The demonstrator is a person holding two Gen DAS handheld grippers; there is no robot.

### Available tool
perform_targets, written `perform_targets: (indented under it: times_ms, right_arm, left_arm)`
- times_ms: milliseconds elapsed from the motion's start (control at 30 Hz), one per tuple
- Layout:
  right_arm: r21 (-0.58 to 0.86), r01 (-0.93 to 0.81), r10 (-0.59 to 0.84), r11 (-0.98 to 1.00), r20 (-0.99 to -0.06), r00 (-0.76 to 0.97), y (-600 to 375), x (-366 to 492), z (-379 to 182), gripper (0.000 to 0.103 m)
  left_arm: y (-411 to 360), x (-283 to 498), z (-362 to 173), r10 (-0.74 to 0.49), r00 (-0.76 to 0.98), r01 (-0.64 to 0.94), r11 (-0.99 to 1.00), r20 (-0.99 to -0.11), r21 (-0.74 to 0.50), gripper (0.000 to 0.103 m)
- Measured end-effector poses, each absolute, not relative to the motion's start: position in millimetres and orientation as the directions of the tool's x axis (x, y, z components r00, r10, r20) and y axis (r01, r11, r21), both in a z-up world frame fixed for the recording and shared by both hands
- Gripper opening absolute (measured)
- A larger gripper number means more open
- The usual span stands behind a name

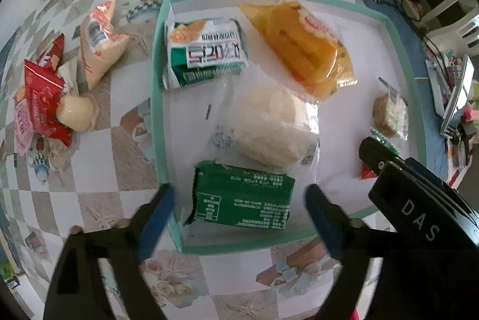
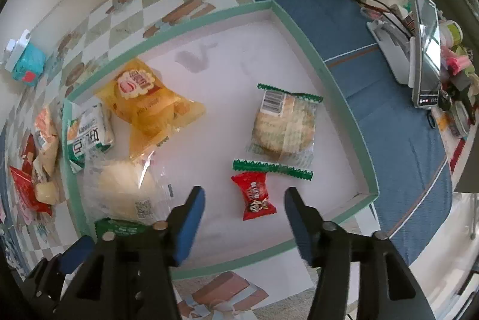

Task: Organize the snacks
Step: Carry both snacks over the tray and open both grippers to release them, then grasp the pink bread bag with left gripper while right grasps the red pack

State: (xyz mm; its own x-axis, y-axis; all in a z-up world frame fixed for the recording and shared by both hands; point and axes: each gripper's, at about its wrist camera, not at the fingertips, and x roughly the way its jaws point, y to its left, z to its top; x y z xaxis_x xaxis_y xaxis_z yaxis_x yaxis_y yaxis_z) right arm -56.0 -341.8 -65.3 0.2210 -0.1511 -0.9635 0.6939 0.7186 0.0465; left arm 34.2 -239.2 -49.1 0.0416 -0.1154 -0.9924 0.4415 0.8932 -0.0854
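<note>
Over on the far left of the checkered tablecloth there was a little heap I hadn't got to yet: a red packet, a pale round bun pressed against it, and an orange-and-white bag just beside them. My guess is those were next in line.

Then the teal-rimmed tray, which is where everything was going. Along its left side sat a green-and-white packet, a clear bag of white rice crackers overlapping it, and a dark green packet at the near edge. My left tongs were spread wide on either side of that green one, holding nothing.

A yellow bag lay toward the back. On the right side I'd put the small stuff: a round cracker in a clear wrapper and a red candy, touching. My right tongs hovered over the candy, jaws apart, empty.
</note>
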Motion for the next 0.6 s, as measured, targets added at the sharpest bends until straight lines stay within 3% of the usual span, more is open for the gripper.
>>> perform_targets:
  times_ms: [100, 167, 333, 433, 600]
  right_arm:
    - [0.042, 0.7, -0.17, 0.713, -0.958, 0.23, -343.4, -55.9, -59.8, 0.075]
    - [0.041, 0.704, -0.182, 0.709, -0.954, 0.239, -342.4, -57.2, -57.4, 0.085]
    - [0.046, 0.711, -0.195, 0.702, -0.948, 0.253, -345.3, -59.6, -52.2, 0.091]
    - [0.05, 0.713, -0.198, 0.699, -0.945, 0.26, -344.1, -62.8, -51.2, 0.103]
    - [0.065, 0.713, -0.183, 0.698, -0.947, 0.265, -343.7, -56.3, -57.2, 0.103]
  left_arm:
    - [-233.4, 36.2, -40.8, -0.12, 0.07, 0.428, 0.9, -0.99, -0.078, 0.096]
    - [-229.0, 39.4, -36.2, -0.115, 0.089, 0.418, 0.906, -0.989, -0.068, 0.096]
    - [-217.6, 48.5, -25.6, -0.111, 0.122, 0.388, 0.92, -0.986, -0.056, 0.096]
    - [-208.5, 55.8, -25.9, -0.099, 0.136, 0.36, 0.932, -0.986, -0.043, 0.096]
    - [-187.2, 66.7, -26.6, -0.053, 0.159, 0.291, 0.957, -0.986, -0.005, 0.096]
